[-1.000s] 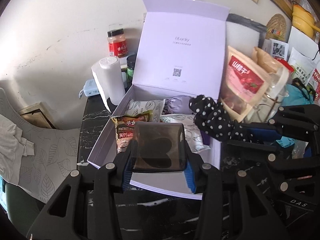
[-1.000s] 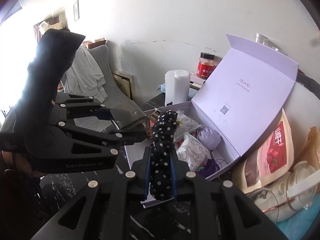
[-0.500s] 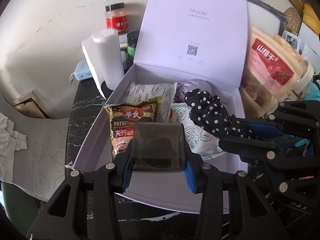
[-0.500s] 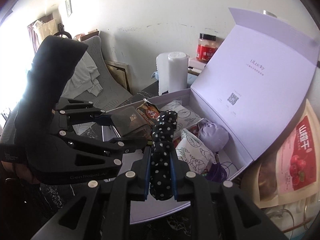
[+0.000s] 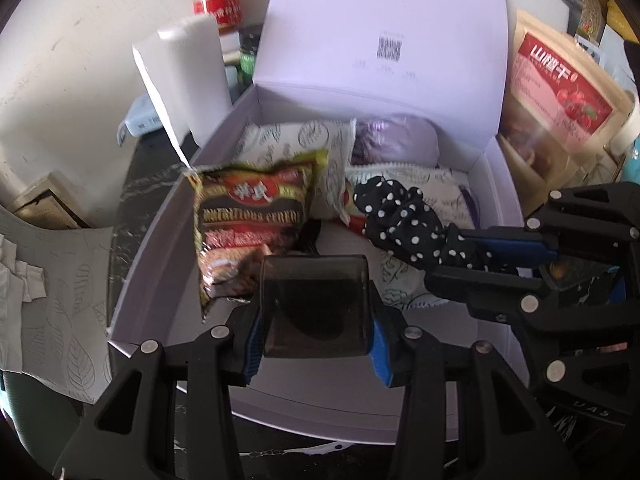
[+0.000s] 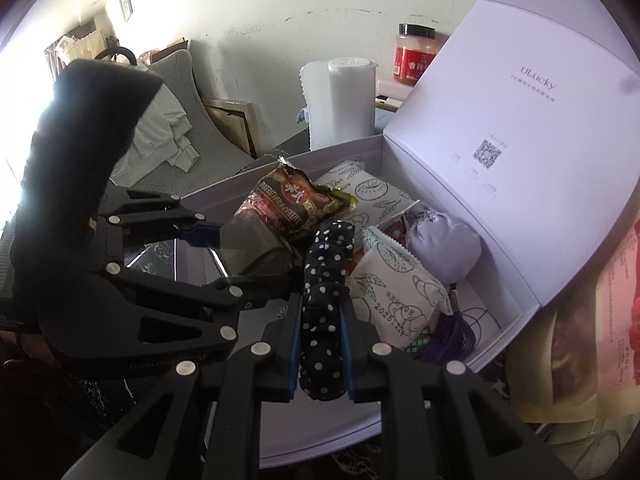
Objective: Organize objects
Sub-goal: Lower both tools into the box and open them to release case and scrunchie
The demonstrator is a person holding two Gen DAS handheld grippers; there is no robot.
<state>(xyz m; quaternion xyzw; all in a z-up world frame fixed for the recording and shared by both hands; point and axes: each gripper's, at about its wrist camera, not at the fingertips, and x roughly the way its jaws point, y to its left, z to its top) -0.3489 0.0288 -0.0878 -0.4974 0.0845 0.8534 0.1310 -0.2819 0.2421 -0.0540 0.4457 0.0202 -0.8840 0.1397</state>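
Note:
An open lavender gift box (image 5: 160, 240) (image 6: 504, 320) lies on the dark marble table, its lid standing up behind. Inside lie a brown snack packet (image 5: 252, 216) (image 6: 300, 200), white patterned sachets (image 5: 300, 140) (image 6: 396, 296) and a purple pouch (image 5: 396, 140) (image 6: 444, 240). My left gripper (image 5: 316, 344) (image 6: 224, 256) is shut on a smoky translucent case (image 5: 316, 304) (image 6: 252, 240) over the box's near-left part. My right gripper (image 6: 322, 356) (image 5: 476, 258) is shut on a black polka-dot scrunchie (image 6: 326, 280) (image 5: 400, 216), hanging over the sachets.
A white paper roll (image 5: 188, 76) (image 6: 340, 100) and a red-labelled jar (image 5: 216, 0) (image 6: 414, 54) stand behind the box at the left. A red-and-tan dried-fruit bag (image 5: 560, 92) leans to the right. A grey leaf-print cushion (image 5: 52, 280) lies off the table's left.
Both grippers have come down and closer over the open box, each still holding its item. The box now fills much more of both views.

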